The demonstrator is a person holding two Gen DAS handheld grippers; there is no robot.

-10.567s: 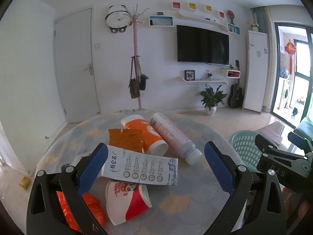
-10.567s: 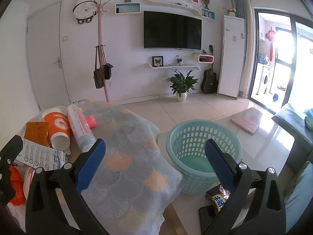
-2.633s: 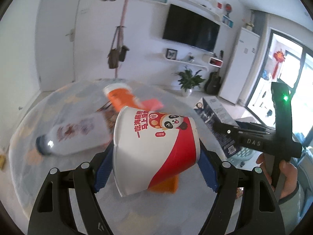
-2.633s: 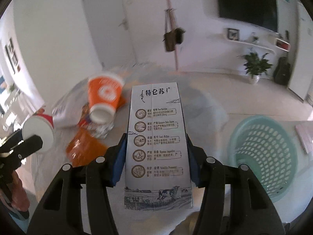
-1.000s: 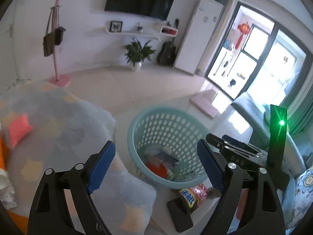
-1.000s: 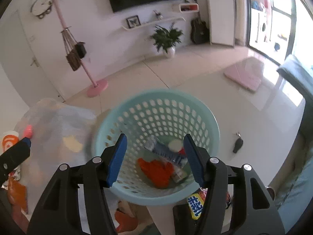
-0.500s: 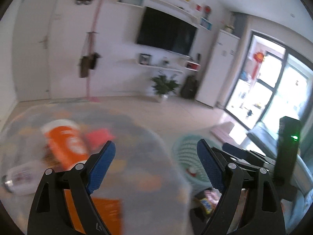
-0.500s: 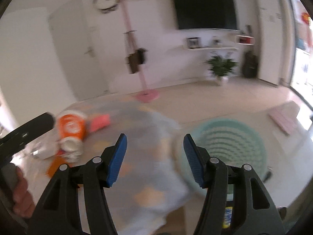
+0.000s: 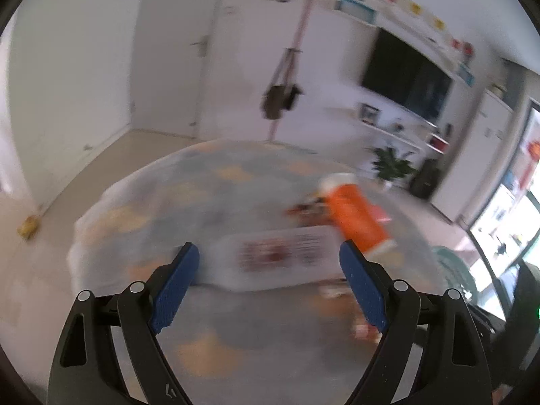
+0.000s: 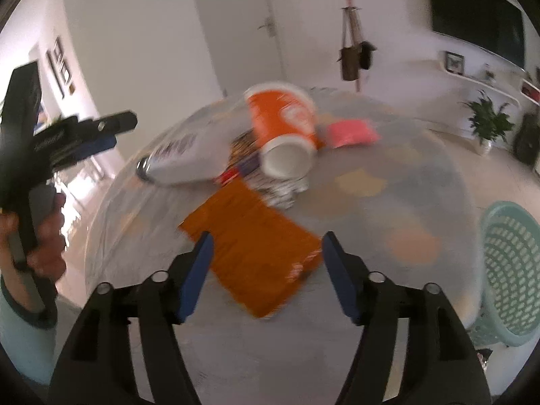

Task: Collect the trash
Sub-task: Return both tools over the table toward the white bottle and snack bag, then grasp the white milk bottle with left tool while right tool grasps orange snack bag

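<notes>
left hand-held gripper (image 9: pixel 266 281): jaws wide, empty | right hand-held gripper (image 10: pixel 266 271): jaws just opening, empty

White walls, white door (image 9: pixel 167 57), wall-mounted TV (image 9: pixel 406 81), pink coat stand (image 9: pixel 287 77) with bags, potted plant (image 10: pixel 486 123), pale tiled floor (image 9: pixel 30 236), bright glass door at right.

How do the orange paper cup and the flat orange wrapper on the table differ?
The orange paper cup is a bulky cylinder lying on its side, open white mouth toward the right wrist camera; the flat orange wrapper is a thin sheet lying flat, nearer the right gripper. Both are orange, ungripped, and on the table.
</notes>
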